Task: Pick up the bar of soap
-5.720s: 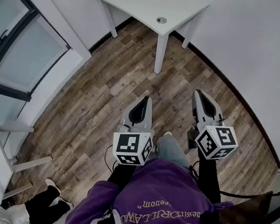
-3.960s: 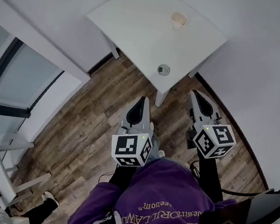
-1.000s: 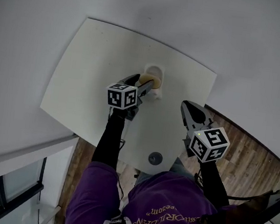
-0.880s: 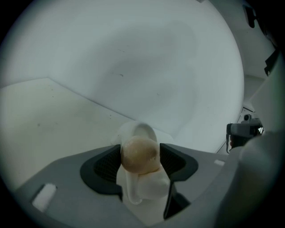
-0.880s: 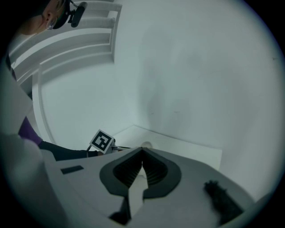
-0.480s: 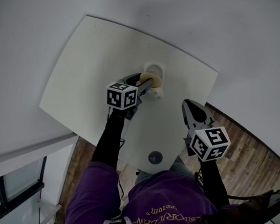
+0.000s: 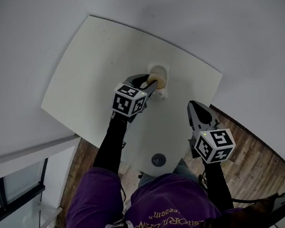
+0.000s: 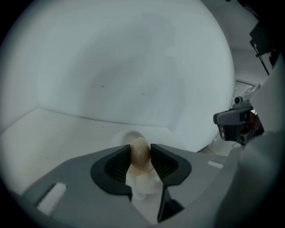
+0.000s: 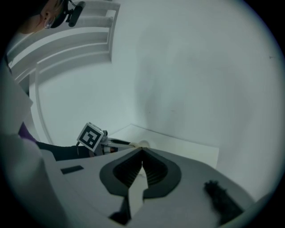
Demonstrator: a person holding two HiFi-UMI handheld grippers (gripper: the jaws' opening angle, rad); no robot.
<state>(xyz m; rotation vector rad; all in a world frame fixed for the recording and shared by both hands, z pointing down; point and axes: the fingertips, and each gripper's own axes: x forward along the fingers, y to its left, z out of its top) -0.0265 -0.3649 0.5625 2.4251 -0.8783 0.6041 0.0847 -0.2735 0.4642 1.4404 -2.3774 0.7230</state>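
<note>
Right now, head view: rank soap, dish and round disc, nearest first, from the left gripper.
1. Soap: gripped by the left gripper; jaws have just been closing.
2. Dish: just past the tips.
3. Disc: near edge of the table.

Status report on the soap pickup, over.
Left claw just closed onto bar of soap, at soap dish. Right claw shut, empty. Nothing blocking.

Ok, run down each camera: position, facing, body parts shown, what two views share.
Head view: on the head, steeply down at the white table; shows purple sweater, left gripper, right gripper.
Left gripper view: on that gripper, facing the wall; jaws, just closing, grip the bar of soap.
Right gripper view: on its gripper, across the table, jaws shut; shows black sleeve.
Shared: bar of soap, in head and left gripper views.
</note>
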